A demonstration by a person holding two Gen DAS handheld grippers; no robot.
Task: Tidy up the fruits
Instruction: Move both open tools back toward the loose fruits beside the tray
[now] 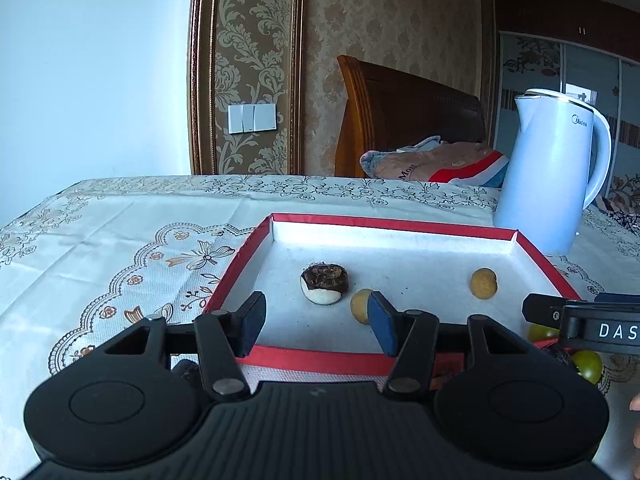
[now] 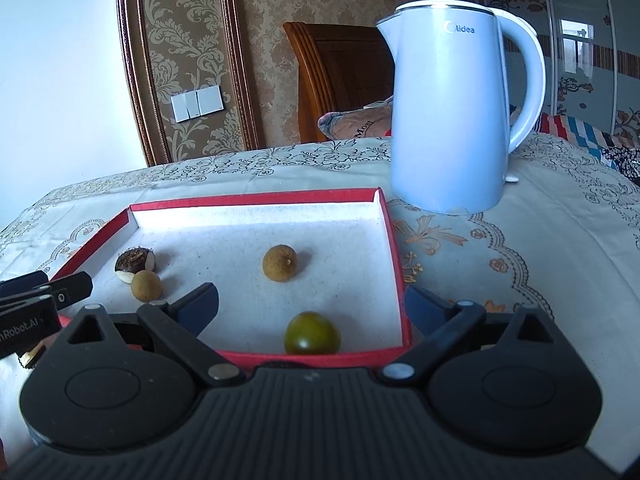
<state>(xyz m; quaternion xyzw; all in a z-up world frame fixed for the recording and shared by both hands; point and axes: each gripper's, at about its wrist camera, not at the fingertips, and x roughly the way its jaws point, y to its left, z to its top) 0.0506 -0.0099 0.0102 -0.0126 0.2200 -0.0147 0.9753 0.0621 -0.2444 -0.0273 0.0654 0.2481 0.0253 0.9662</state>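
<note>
My right claw (image 2: 310, 308) hangs with its fingers spread wide and nothing in them, right over the near wall of the red box (image 2: 390, 236). The green fruit (image 2: 312, 333) lies just ahead and below, between the fingers, against that wall; it is roundish, with no clear long axis. My left claw (image 1: 318, 314), also apart and empty, sits nearer the tan longan (image 1: 361, 305), so I judge the green fruit belongs to the right.
</note>
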